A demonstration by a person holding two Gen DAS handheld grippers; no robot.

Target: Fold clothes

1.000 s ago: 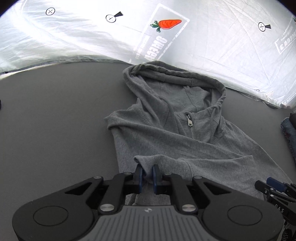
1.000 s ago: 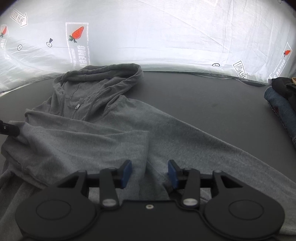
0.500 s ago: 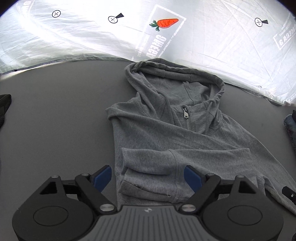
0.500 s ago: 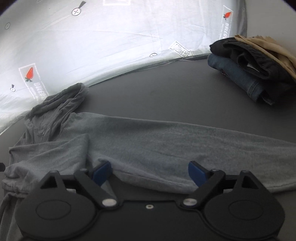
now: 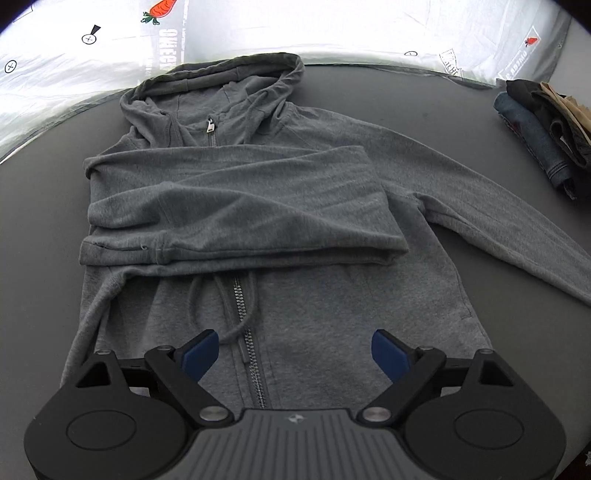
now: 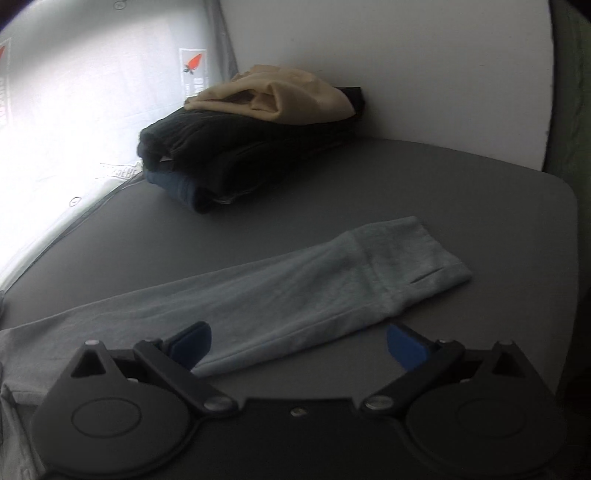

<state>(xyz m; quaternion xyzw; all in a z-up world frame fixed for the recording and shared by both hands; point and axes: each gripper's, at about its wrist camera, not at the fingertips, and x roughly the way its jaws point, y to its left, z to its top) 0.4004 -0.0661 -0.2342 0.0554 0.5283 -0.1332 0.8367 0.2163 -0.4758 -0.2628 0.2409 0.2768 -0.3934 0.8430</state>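
Observation:
A grey zip hoodie [image 5: 317, 310] lies flat on the dark table [image 5: 44, 221], hood at the far side. One sleeve [image 5: 240, 210] is folded across its chest. The other sleeve [image 5: 498, 206] stretches out to the right. My left gripper [image 5: 295, 350] hovers over the hoodie's lower front by the zipper, jaws still opening, nothing between them. In the right wrist view the stretched sleeve [image 6: 295, 291] ends in its cuff [image 6: 417, 258]. My right gripper [image 6: 298, 343] hangs just above that sleeve near the cuff, jaws opening wide and not pressing on cloth.
A pile of folded clothes [image 6: 251, 147], tan on black on denim, sits at the table's far right [image 5: 543, 125]. A white sheet with carrot prints [image 5: 332, 26] lies beyond the table. The table's rounded right edge [image 6: 574, 258] is close to the cuff.
My left gripper let go of the folded sleeve's cuff, opened and drew back toward the hem. My right gripper opened and swung right along the stretched sleeve to its cuff.

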